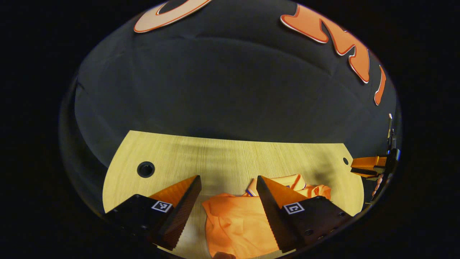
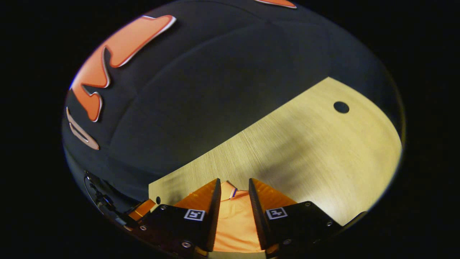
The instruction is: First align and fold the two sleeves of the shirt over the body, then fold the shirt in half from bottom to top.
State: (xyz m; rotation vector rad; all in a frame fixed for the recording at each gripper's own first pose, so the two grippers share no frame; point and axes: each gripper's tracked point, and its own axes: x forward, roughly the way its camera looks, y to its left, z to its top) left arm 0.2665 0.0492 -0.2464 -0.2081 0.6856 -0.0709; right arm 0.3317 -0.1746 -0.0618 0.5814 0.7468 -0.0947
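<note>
A: Start with the biggest thing. Where's the surface [image 1: 230, 158]?

B: In the left gripper view it's the pale wood band across the middle of the frame, with a dark round hole [image 1: 145, 169] at its left. In the right gripper view it fills the right half, with another hole in the upper right.

A: And the shirt [image 1: 233, 223]?

B: Bottom centre of the left gripper view, an orange heap lying rumpled on the wood, with what looks like the collar bunched just above and right of centre. In the right gripper view a strip of it shows at the bottom centre, collar edge uppermost.

A: So which step are we in?

B: I'd judge the very beginning. The cloth looks crumpled, no sleeve is laid over the body, and no fold is made. The sleeves come first.

A: The grippers?

B: The left gripper [image 1: 228, 185] has its fingers spread wide, holding nothing, with the shirt below and between them. The right gripper [image 2: 233, 184] is parted more narrowly; cloth shows in the gap, but I can't see the fingers pressing on it, so I take it as apart rather than pinching. It also shows at the right edge of the left gripper view.

A: What does the next move need?

B: Probably finding each sleeve in the heap, coming down on it, and drawing it out flat before folding inward.
</note>
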